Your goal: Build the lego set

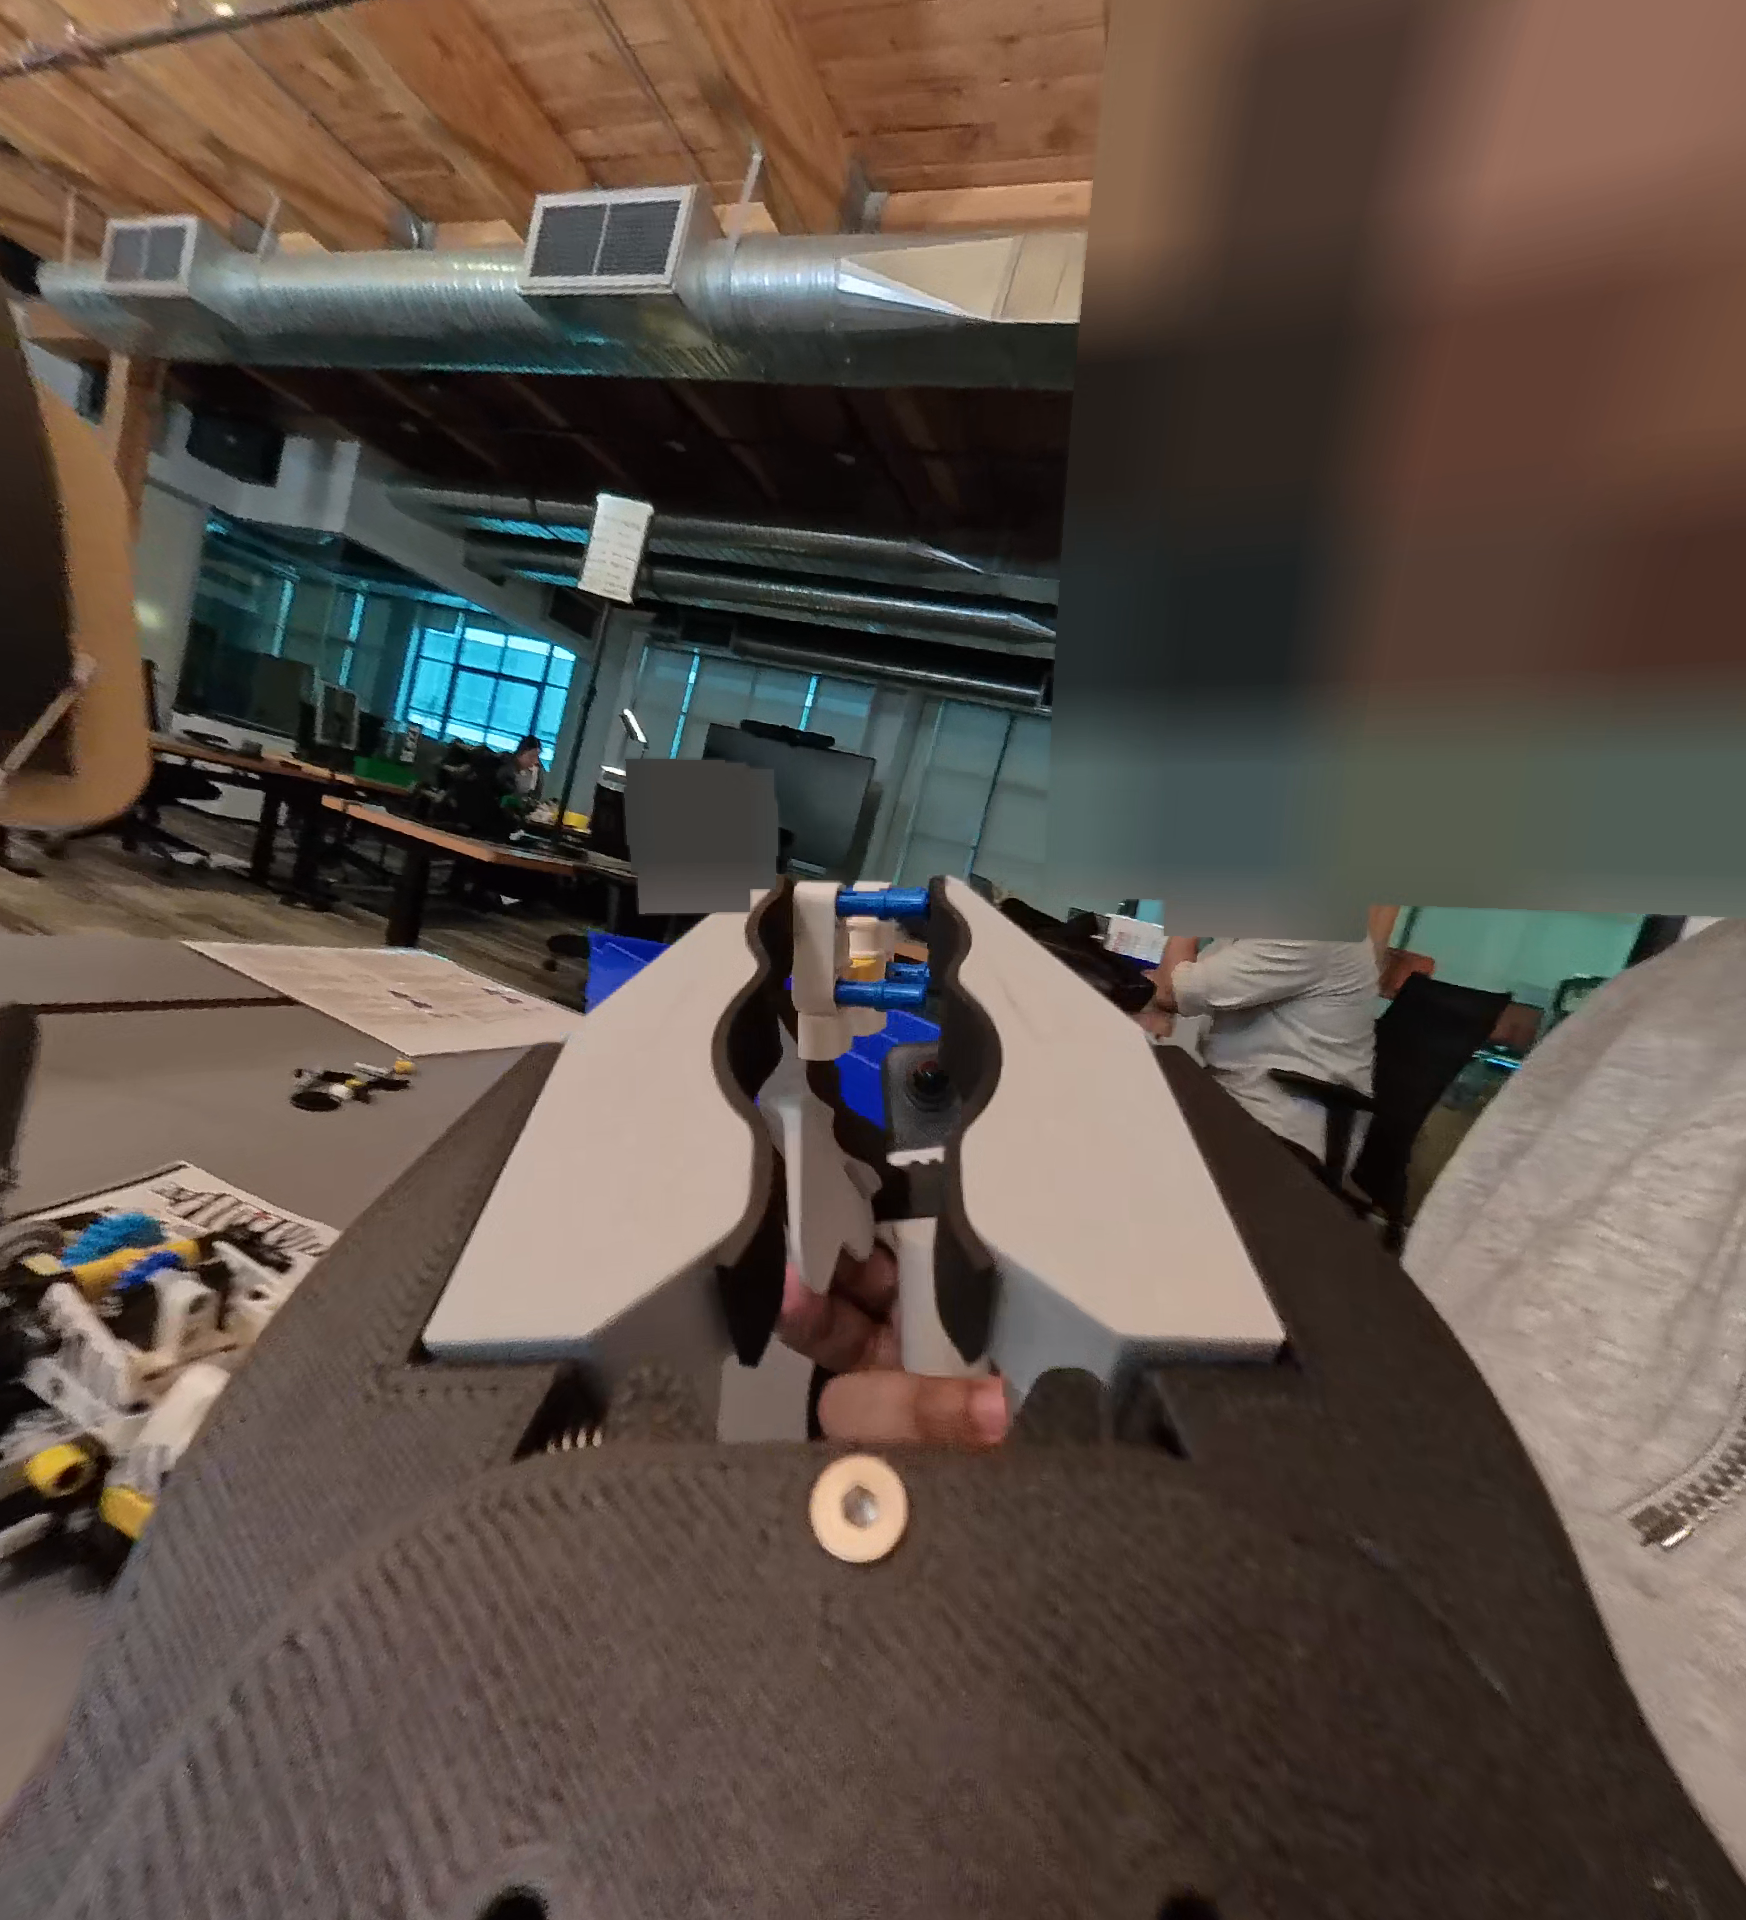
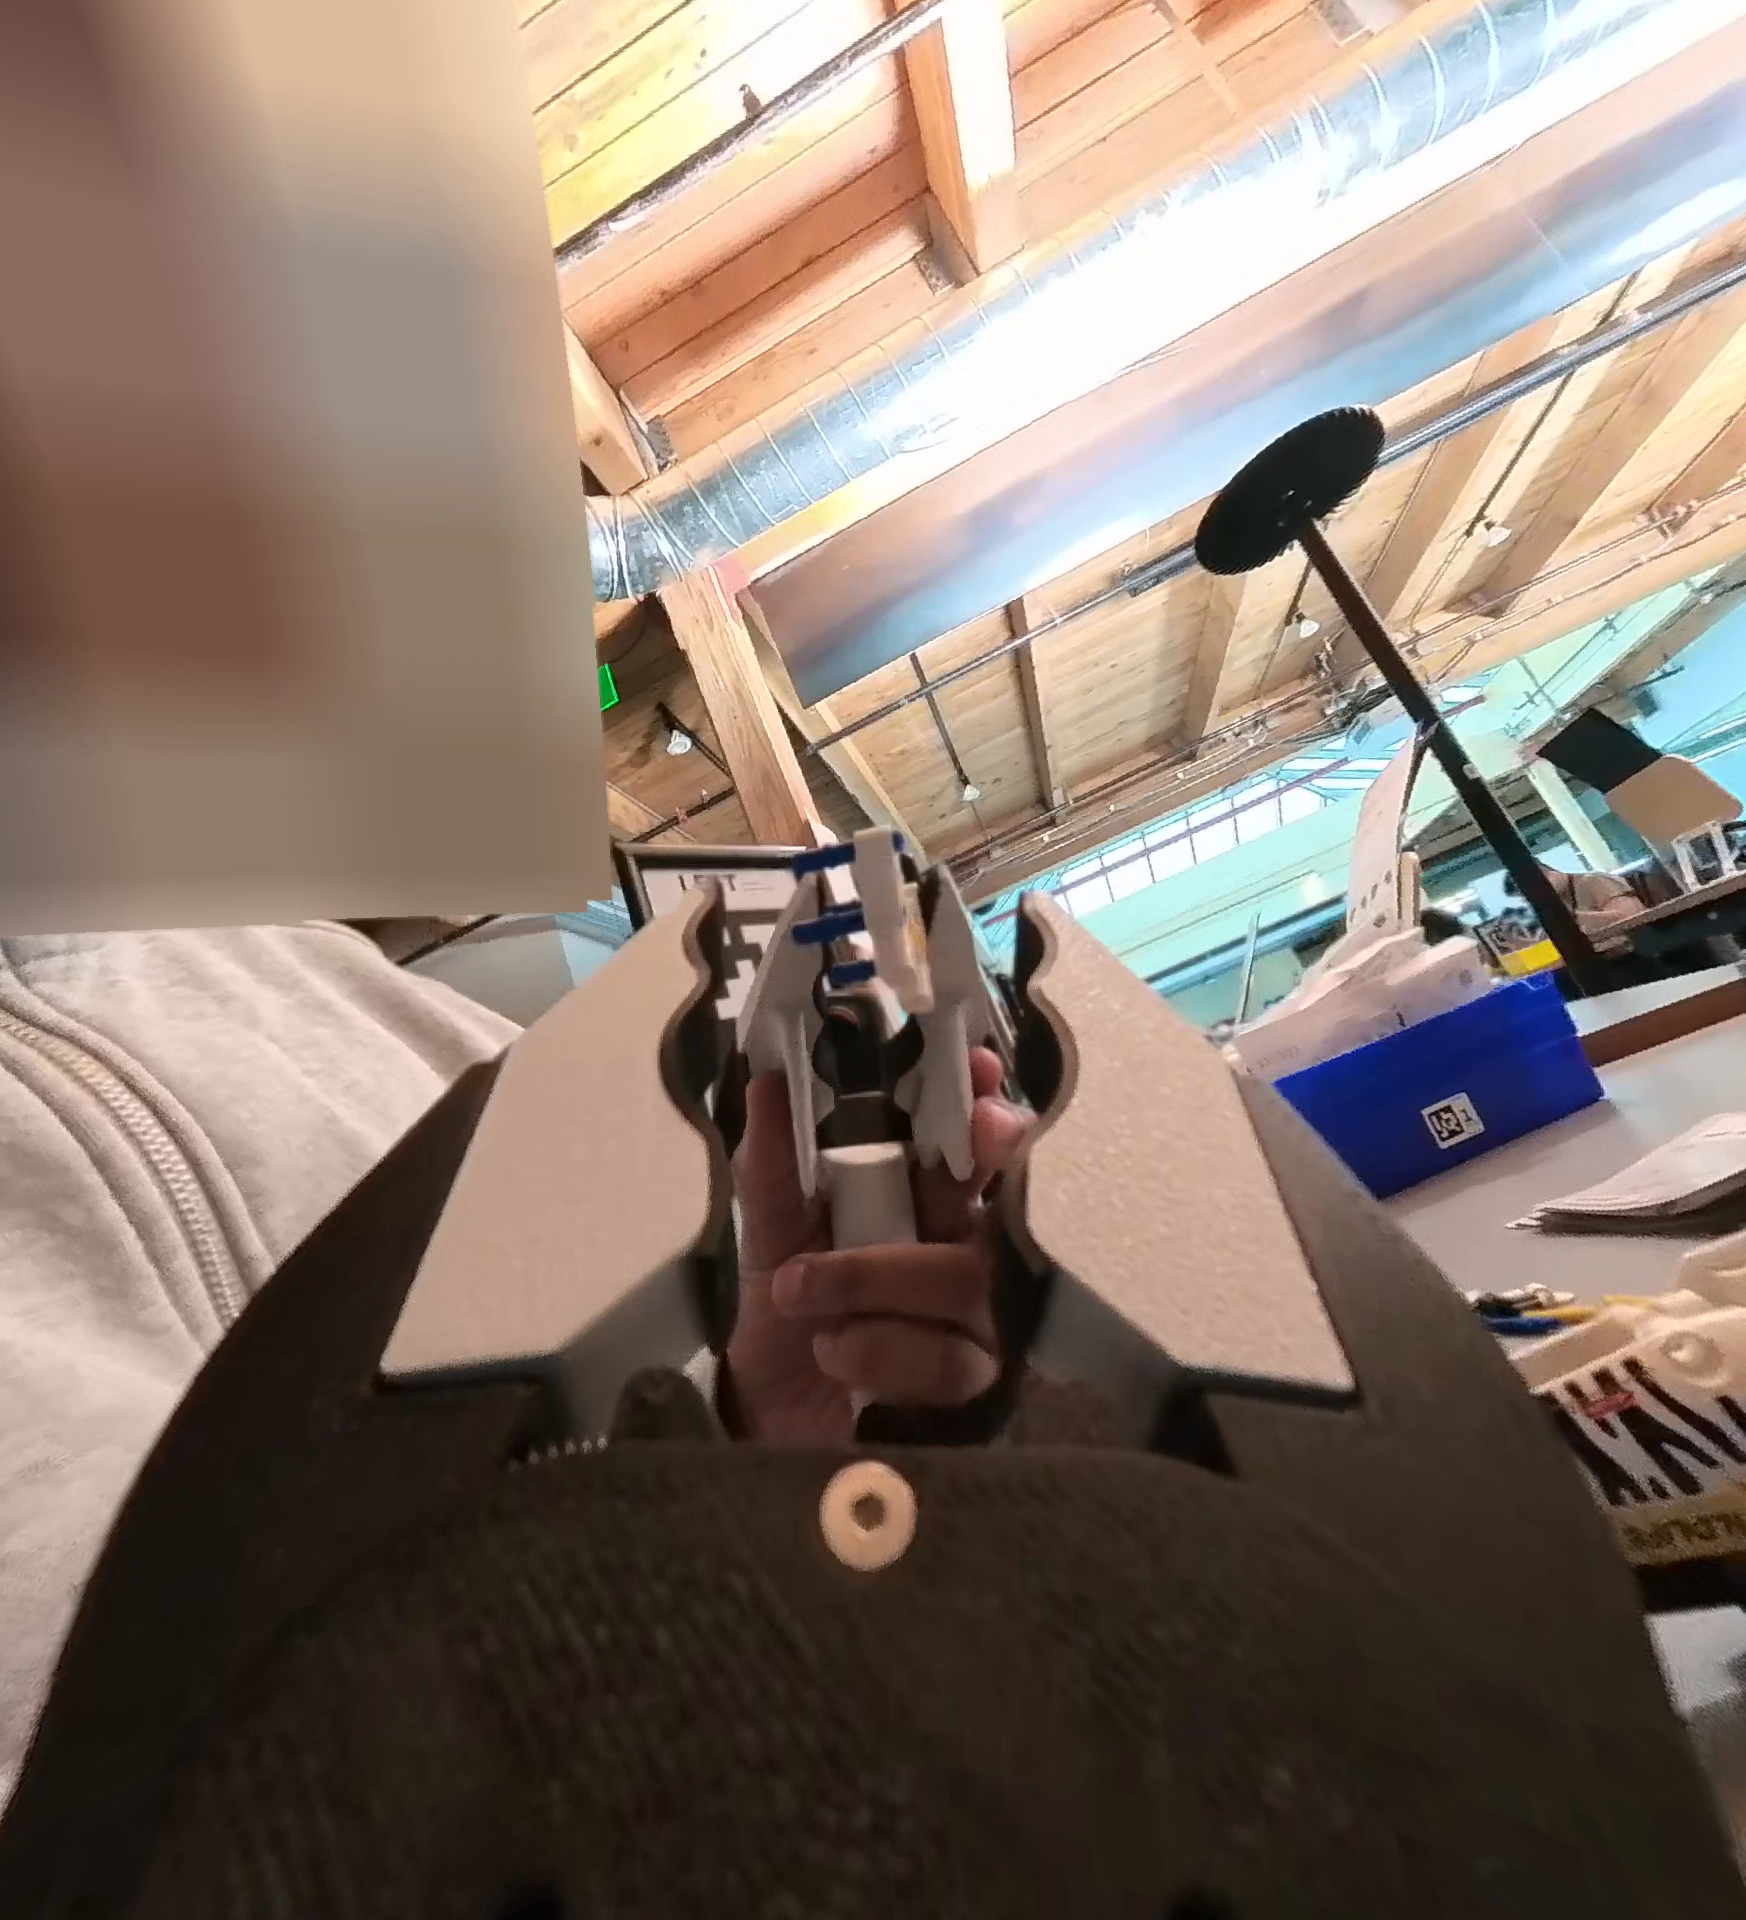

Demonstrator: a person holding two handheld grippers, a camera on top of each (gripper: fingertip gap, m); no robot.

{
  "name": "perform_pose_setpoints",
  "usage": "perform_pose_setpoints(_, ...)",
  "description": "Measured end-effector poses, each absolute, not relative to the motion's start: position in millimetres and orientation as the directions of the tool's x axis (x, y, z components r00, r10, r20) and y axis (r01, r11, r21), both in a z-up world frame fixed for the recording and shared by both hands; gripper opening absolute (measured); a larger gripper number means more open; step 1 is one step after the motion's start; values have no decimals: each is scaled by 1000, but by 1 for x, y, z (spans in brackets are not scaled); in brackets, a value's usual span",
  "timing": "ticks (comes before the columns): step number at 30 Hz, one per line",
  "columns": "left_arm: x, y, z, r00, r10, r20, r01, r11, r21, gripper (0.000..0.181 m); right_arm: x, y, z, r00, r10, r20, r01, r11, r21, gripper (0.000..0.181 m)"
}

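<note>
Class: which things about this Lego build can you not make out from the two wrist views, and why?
- Partly built model: blurred; cut off by the left edge in the left wrist view and by the right edge in the right wrist view.
- Small black-and-yellow assembly: left wrist view, too small to identify.
- White beam: its far side is hidden by the left tool gripping it.

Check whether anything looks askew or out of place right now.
One thing: the white beam with blue pins sits slightly tilted in the left tool, pinched between its face and the pin ends, which looks like a loose hold. The right tool is open. The part-built model lies on the booklet; no damage shows.
</note>
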State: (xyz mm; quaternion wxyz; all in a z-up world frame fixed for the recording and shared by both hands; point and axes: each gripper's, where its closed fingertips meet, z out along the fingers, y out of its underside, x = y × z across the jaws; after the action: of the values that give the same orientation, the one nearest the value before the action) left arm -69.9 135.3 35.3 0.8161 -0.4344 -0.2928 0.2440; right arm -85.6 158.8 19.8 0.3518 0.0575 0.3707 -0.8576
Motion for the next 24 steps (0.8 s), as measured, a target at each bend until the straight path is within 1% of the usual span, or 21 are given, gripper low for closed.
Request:
perform_pose_setpoints(3, -71, 121, 37, 674, 686, 276, -150, 493, -857, 23, -86, 155, 17, -757, -534, -378, 642, -496, -585, 58)
perform_pose_setpoints(6, -75, 118, 31, 649, 691, 318, -110, 499, -860, 23, -85, 152, 12, -804, -465, -370, 584, -501, -638, 58)
perform_pose_setpoints(9, -76, 124, 28, 634, 708, 311, -99, 474, -875, 23, -92, 156, 11, -839, -396, -373, 539, -521, -662, 64)
perform_pose_setpoints(12, -77, 133, 31, 630, 710, 315, -88, 468, -879, 23, -95, 165, 14, -858, -368, -357, 510, -533, -676, 62)
perform_pose_setpoints(16, -71, 151, 31, 646, 697, 310, -78, 464, -882, 23, -95, 169, 13, -903, -293, -314, 427, -539, -726, 59)
perform_pose_setpoints(20, -64, 155, 28, 635, 717, 287, -83, 433, -897, 23, -91, 168, 11, -910, -283, -302, 411, -529, -742, 59)
perform_pose_setpoints(24, -64, 147, 30, 627, 718, 304, -80, 447, -891, 23, -91, 165, 9, -900, -300, -316, 432, -524, -734, 60)
